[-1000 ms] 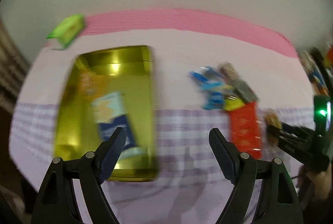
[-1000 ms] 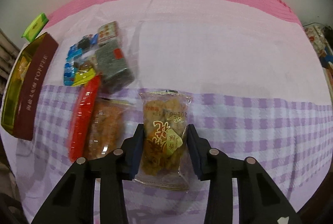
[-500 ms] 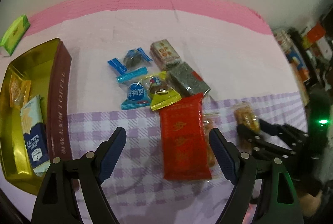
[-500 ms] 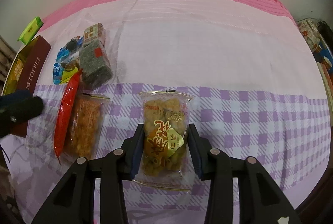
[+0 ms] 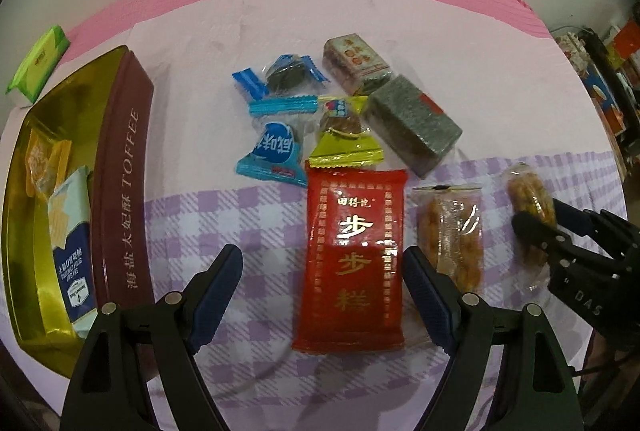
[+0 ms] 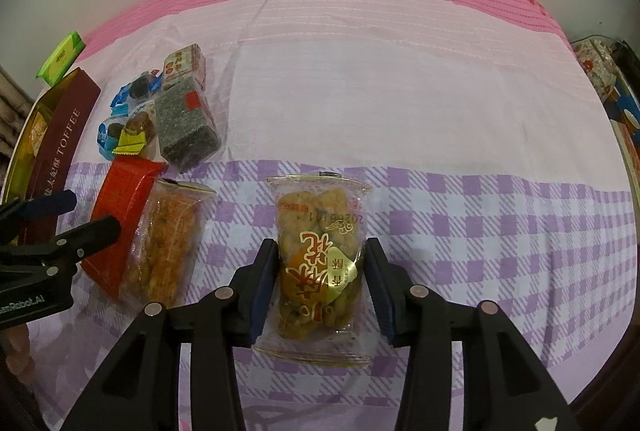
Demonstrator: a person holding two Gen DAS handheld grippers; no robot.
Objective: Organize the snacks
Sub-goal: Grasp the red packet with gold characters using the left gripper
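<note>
Right gripper (image 6: 320,285) — jaws just easing apart — straddles the clear crisp packet (image 6: 320,263); left gripper (image 5: 322,295) hangs released over the red packet (image 5: 354,255).

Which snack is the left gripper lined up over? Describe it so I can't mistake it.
Start at the gold toffee tin and move right onto the purple checks. Beside a clear pack of fried snacks lies the red packet: the only flat, opaque red one, with gold lettering.

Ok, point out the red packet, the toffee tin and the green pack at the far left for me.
red packet (image 5: 354,255), left wrist view, middle of its printed front.
toffee tin (image 5: 122,191), left wrist view, maroon side wall with the lettering.
green pack (image 5: 38,65), left wrist view, centre of its top face.
</note>
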